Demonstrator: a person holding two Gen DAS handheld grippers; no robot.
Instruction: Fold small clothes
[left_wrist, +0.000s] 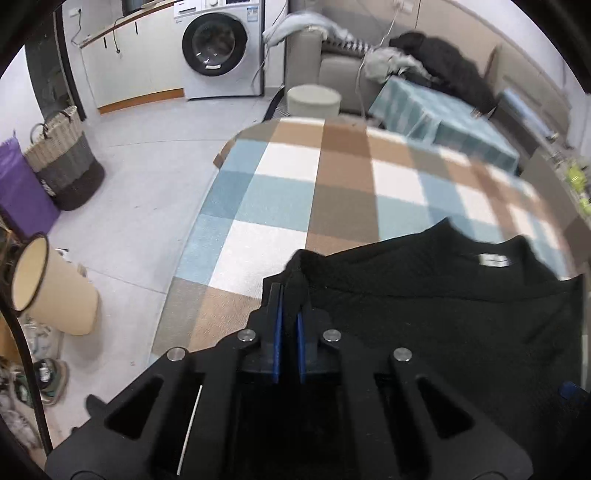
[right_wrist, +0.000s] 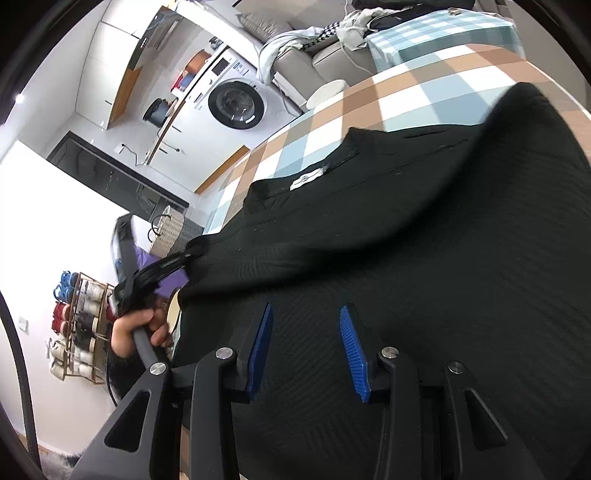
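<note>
Two grippers are at work on one black garment (left_wrist: 443, 314), which is spread collar-up over the checked tablecloth (left_wrist: 332, 177). The left gripper (left_wrist: 289, 295) is pinched narrowly on the shoulder edge beside the collar, presumably so that corner can be lifted and carried across for a fold. The right gripper (right_wrist: 306, 321) is held with jaws wide apart, gripping nothing, over the cloth body; whether it touches cannot be told. A white neck label (right_wrist: 308, 177) faces up.
</note>
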